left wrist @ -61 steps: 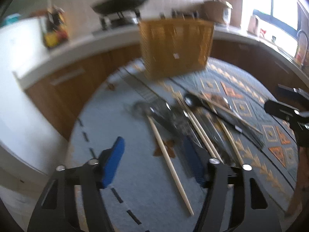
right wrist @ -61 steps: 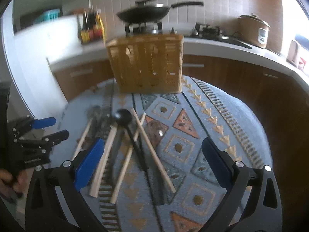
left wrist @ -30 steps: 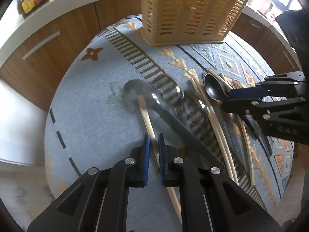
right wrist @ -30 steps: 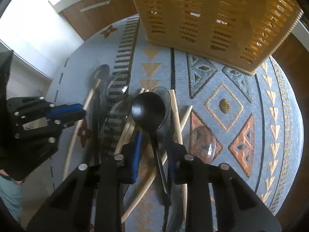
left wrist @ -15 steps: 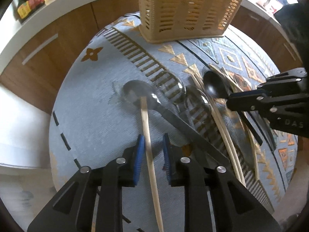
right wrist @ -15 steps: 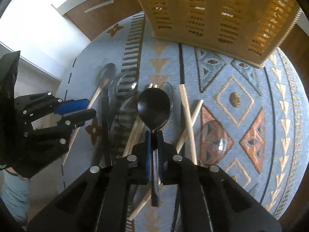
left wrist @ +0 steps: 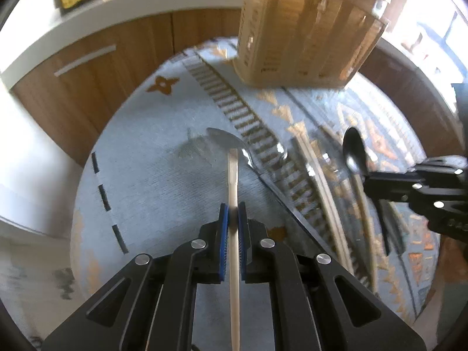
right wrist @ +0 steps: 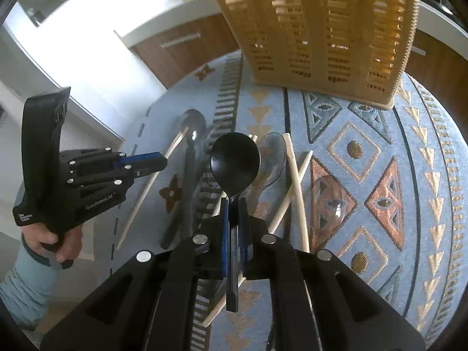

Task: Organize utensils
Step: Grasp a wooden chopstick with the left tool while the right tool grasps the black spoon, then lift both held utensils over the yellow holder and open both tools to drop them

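Left tool pinching wooden chopstick over worktop, right tool clamped on black spoon handle, slotted basket behind, clear spoons hard to make out.

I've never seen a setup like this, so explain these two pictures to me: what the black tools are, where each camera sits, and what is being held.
No robot here: a person holds a two-finger gripper in each hand, each carrying a fisheye camera that looks along its fingers. In the left wrist view, the left gripper is shut on a wooden chopstick. In the right wrist view, the right gripper is shut on a black spoon. More chopsticks and clear spoons lie on the patterned tablecloth, with a slotted yellow utensil basket behind them.
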